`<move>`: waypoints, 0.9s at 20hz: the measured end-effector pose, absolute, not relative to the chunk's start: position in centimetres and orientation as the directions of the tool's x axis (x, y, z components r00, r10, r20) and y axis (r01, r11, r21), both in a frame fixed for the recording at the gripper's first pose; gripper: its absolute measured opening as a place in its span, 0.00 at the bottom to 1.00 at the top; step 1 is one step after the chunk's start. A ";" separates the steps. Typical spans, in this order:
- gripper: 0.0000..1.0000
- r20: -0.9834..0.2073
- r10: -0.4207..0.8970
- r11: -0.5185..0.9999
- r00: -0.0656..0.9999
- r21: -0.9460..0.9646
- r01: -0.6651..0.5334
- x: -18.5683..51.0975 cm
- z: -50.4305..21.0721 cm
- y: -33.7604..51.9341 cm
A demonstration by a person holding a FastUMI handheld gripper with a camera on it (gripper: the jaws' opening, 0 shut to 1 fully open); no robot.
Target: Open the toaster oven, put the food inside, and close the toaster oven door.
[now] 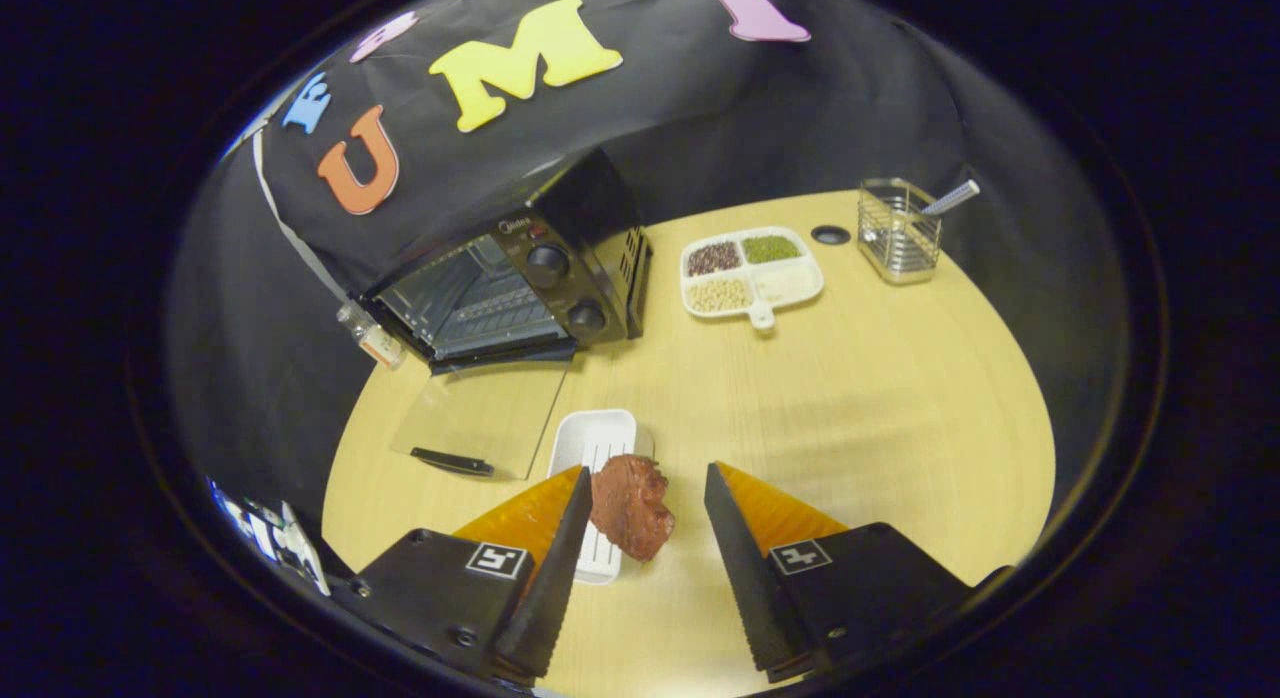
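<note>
Both fingers of the gripper (642,483) are spread wide apart, and they do not squeeze anything. Between them, close by the left finger, sits the piece of meat (631,505). It looks like it touches that finger or sits just beside it, but the other finger is well away from it. The meat is a reddish brown lump, and its long side runs away from the fingers toward the white tray (592,448). It lies on the near end of that tray, and the tray's long side points up toward the toaster oven (520,283). The oven stands well beyond the fingers, off to the left, with its glass door (480,418) dropped open and lying flat over the wooden table (850,398). Farther back are a plate of beans (752,271) and a wire basket (899,230).
</note>
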State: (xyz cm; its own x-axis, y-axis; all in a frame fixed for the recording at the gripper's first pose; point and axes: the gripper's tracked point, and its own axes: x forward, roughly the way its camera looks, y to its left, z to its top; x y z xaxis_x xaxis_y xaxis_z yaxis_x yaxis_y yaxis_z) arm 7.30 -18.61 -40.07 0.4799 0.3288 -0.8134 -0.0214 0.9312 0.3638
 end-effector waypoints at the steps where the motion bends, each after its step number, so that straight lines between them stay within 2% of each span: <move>1: 0.73 -0.813 0.354 0.921 0.463 0.388 -0.023 7.0 -40.5 -18.5; 2: 0.69 -0.809 0.373 0.912 0.454 0.409 -0.021 6.8 -40.8 -18.5; 6: 0.20 -0.762 0.460 0.872 0.456 0.485 -0.070 5.7 -39.5 -17.0; 8: 0.12 -0.774 0.424 0.900 0.471 0.418 -0.124 5.1 -38.6 -16.8; 11: 0.11 -0.791 0.279 0.959 0.545 0.201 -0.199 4.8 -36.6 -17.2; 14: 0.11 -0.750 0.163 0.961 0.641 -0.026 -0.275 4.6 -33.8 -16.3; 18: 0.11 -0.692 0.164 0.939 0.703 -0.108 -0.326 4.0 -30.1 -12.4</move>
State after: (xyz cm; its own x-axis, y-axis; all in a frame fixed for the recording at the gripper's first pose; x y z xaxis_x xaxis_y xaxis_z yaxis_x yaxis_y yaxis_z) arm 3.98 -12.38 -30.05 0.7033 0.1643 -0.6917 -0.3257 0.9393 -0.1081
